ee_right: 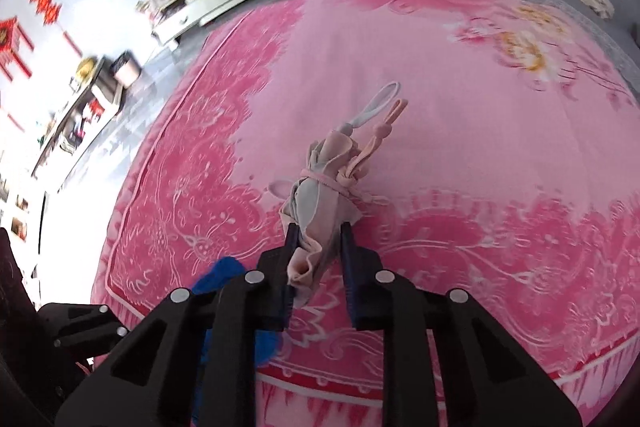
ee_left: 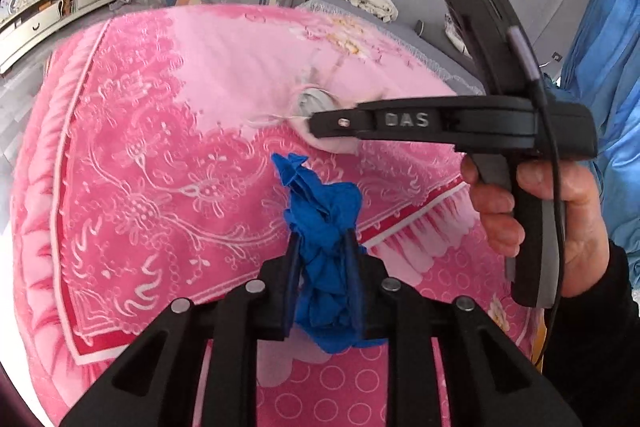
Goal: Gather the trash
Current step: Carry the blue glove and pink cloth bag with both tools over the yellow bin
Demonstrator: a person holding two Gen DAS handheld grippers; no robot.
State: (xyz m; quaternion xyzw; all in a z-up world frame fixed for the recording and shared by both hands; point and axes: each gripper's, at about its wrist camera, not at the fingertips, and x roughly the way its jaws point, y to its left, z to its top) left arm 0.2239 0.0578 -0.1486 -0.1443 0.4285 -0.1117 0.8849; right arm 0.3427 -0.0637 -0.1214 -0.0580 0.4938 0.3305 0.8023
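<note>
Pink floral bed blanket [ee_left: 168,131] fills both views, pale dresser [ee_left: 60,15] at far left. Your left gripper [ee_left: 322,239] has its fingers pinching a crumpled blue rubber glove [ee_left: 320,227], held just above the blanket. Your right gripper [ee_right: 318,235] has its fingers clamped on a rolled pink-and-grey cloth bundle [ee_right: 320,195] tied with a pink cord, its loops trailing over the blanket.

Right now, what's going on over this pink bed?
A person is picking trash off the pink patterned blanket with two handheld grippers. The left gripper is clamped on a crumpled blue glove; the right gripper is clamped on a bunched pale pink and grey face mask with ear loops.
</note>
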